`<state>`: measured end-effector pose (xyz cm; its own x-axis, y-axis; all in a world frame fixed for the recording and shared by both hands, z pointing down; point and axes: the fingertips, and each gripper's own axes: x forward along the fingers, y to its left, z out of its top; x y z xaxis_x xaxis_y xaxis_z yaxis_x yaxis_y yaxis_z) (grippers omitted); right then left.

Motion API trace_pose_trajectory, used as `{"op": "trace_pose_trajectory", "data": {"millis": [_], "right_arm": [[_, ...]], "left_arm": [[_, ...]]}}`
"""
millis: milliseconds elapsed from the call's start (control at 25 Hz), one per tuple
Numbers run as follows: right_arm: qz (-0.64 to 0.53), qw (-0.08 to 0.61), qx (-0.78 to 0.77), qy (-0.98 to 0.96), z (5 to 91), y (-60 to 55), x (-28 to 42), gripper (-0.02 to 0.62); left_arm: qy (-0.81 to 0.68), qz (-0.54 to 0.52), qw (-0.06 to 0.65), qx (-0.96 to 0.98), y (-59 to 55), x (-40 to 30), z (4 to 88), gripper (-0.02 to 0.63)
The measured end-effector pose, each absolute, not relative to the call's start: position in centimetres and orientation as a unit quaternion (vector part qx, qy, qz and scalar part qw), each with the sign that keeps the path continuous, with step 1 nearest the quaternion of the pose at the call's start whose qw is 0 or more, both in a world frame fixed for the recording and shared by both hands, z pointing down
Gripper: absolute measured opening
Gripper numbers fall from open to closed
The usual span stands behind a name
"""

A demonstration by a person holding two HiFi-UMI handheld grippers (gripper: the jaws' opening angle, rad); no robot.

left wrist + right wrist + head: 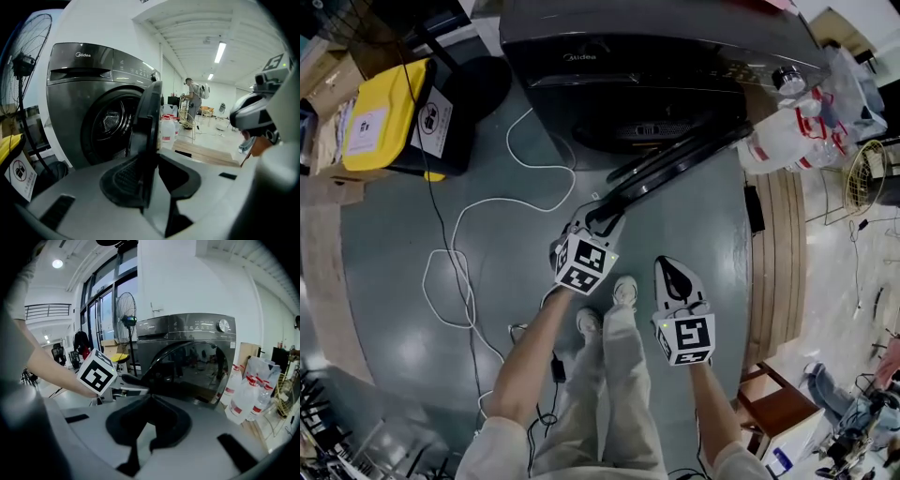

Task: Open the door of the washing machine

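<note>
Already we have the door (pixel 680 161) swung well out from the washing machine (pixel 628 56), the fingers of our left gripper (pixel 602 214) clamped on its edge, while the right gripper (pixel 671 270) hangs closed and empty behind it; little remains.

The washing machine (pixel 187 333) stands mid-view, its door (pixel 187 373) swung open. Left of the machine stands a fan (pixel 125 305), and the left gripper (pixel 138 383) meets the door's rim; right of the machine are plastic bottles (pixel 246 397). In front of the machine the right gripper (pixel 152 398) has its jaws together, nothing between
</note>
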<state>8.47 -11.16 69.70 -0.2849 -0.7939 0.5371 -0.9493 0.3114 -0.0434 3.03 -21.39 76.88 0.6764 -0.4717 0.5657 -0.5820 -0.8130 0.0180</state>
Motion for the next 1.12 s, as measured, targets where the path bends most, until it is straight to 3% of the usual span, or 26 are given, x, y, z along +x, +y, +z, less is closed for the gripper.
{"op": "trace_pose_trajectory", "data": {"millis": [1120], "right_arm": [[0.187, 0.206, 0.539, -0.795, 69.6, 0.2, 16.2, -0.002]], "left_arm": [[-0.331, 0.299, 0.116, 0.887, -9.4, 10.7, 77.1, 0.072]]}}
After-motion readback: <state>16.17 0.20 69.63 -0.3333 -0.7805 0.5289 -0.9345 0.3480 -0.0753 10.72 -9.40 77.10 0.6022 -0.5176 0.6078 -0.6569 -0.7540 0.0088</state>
